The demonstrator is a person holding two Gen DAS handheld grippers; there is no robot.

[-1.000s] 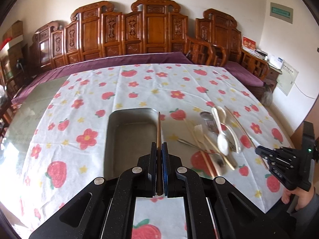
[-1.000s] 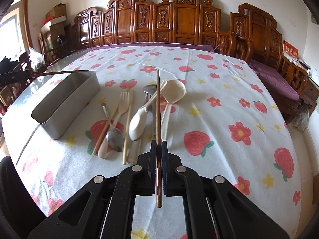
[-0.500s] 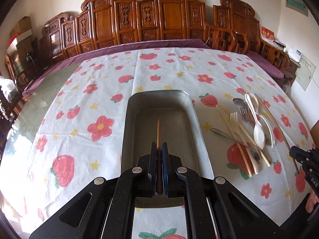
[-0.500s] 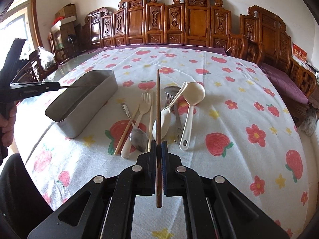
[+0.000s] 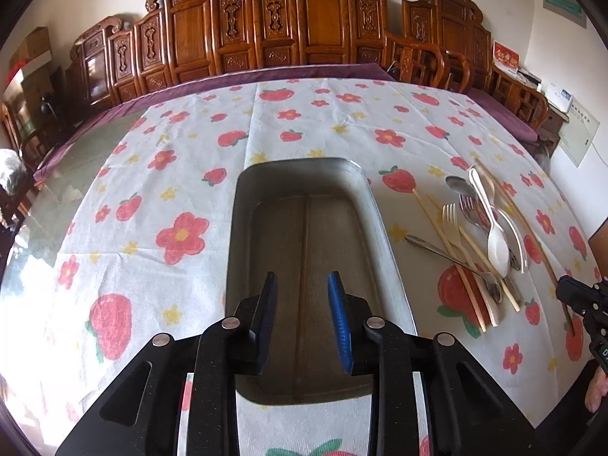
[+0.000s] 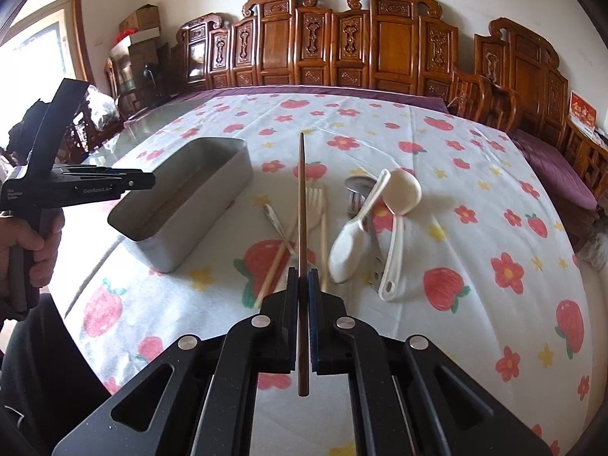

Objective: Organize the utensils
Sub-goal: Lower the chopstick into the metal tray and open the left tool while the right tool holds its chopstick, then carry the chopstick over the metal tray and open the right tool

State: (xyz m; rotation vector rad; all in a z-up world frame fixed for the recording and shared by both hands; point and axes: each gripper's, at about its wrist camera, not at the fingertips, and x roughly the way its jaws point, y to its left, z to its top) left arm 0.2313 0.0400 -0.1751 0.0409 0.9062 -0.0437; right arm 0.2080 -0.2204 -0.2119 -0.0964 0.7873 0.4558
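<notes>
A grey metal tray (image 5: 383,235) lies lengthwise before my left gripper (image 5: 302,285), which is open above the tray's near half. A brown chopstick (image 5: 304,258) lies along the tray floor. My right gripper (image 6: 302,277) is shut on a second brown chopstick (image 6: 301,205), held level above the utensil pile. The pile holds white spoons (image 6: 347,243), a pale fork (image 6: 315,199), light chopsticks and metal cutlery; it also shows in the left wrist view (image 5: 490,235). The tray shows at left in the right wrist view (image 6: 212,205), with the left gripper (image 6: 144,181) over its near end.
The table wears a white cloth with strawberries and flowers (image 5: 182,235). Carved wooden chairs (image 5: 323,26) line the far edge. The table's bare glass edge (image 5: 57,182) shows at left. A hand (image 6: 26,243) grips the left tool.
My left gripper opened and let its chopstick drop into the tray. The right gripper, still holding its chopstick, drifted nearer the pile.
</notes>
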